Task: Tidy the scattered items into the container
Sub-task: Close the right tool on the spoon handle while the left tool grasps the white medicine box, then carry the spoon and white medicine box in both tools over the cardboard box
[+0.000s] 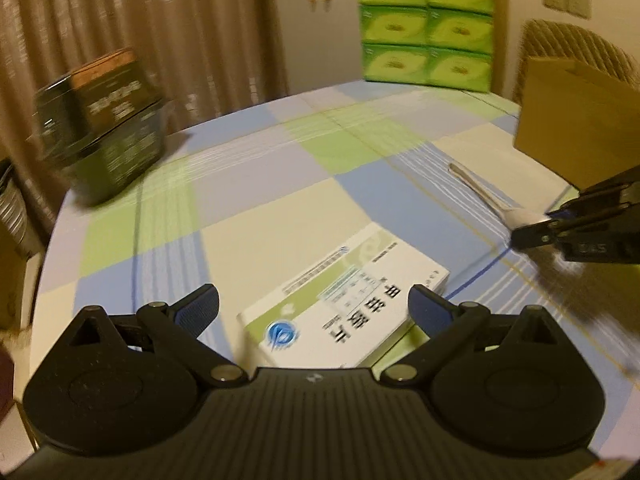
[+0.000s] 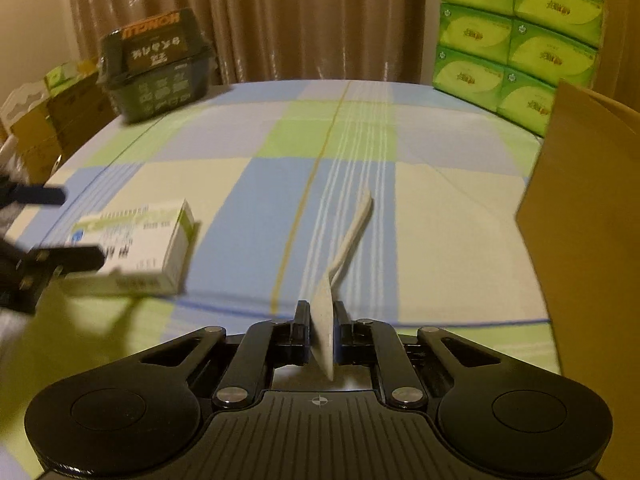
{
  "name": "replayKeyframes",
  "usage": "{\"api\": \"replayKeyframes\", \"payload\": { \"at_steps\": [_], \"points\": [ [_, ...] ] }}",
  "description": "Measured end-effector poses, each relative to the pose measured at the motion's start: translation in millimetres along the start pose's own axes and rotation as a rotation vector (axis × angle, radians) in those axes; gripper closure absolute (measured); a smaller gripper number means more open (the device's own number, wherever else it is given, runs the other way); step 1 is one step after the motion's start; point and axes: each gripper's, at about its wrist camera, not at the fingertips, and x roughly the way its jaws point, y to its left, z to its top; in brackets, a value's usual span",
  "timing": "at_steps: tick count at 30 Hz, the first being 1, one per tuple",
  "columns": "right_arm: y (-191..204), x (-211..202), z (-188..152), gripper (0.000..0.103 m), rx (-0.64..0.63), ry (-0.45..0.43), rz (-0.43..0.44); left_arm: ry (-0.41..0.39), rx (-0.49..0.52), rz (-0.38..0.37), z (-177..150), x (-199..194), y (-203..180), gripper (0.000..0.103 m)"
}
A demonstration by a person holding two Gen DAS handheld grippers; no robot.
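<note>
From the left wrist camera, the left gripper [image 1: 314,306] hangs low over the desk [image 1: 260,184], which wears a cloth checked in blue, green and cream. Its jaws stand wide apart, and a white and green medicine box [image 1: 344,300] lies flat on the cloth between the blue pads [image 1: 200,308], touching neither as far as the blur allows. At the right edge the right gripper [image 1: 536,234] comes in, closed on the bowl end of a white spoon [image 1: 480,190] whose handle points away across the desk. Behind it stands a brown cardboard box [image 1: 576,120]. A dark tub [image 1: 104,128] sits at the far left of the desk, and a stack of green tissue packs [image 1: 426,24] stands at the back.

From the right wrist camera, the right gripper [image 2: 322,320] has its jaws pressed against the spoon [image 2: 340,260], the bowl set on edge between them and the handle reaching forward above the cloth. The cardboard box [image 2: 588,220] rises just to the right. At the left, the left gripper [image 2: 60,228] straddles the medicine box [image 2: 140,248], one finger above and one in front of it, still spread. The dark tub [image 2: 156,68] and the tissue packs [image 2: 516,40] stand at the far side of the desk [image 2: 440,200].
</note>
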Motion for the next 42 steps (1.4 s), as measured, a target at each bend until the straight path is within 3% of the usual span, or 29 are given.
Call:
{"api": "replayKeyframes", "payload": {
  "at_steps": [9, 13, 15, 18, 24, 32, 42],
  "points": [
    [-6, -29, -23, 0.096, -0.025, 0.013, 0.044, 0.125, 0.185, -0.102, 6, 33, -10, 0.005],
    [-6, -39, -29, 0.096, -0.024, 0.018, 0.066, 0.188, 0.181, -0.124, 10, 40, -7, 0.01],
    [-5, -45, -33, 0.096, -0.034, 0.018, 0.073, 0.215, 0.177, -0.121, 12, 37, -10, 0.018],
    [-3, -57, -40, 0.096, -0.064, 0.019, 0.078, 0.255, 0.181, -0.123, 10, 25, -22, 0.026],
    [2, -91, -67, 0.096, -0.117, 0.041, 0.088, 0.308, 0.116, -0.143, -18, -21, -66, 0.027],
    [-1, -140, -113, 0.096, -0.194, 0.07, 0.049, 0.291, 0.008, -0.105, -59, -93, -132, 0.027],
    [-7, -175, -153, 0.096, -0.212, 0.09, 0.022, 0.306, 0.002, -0.078, -70, -117, -175, 0.027]
  ]
}}
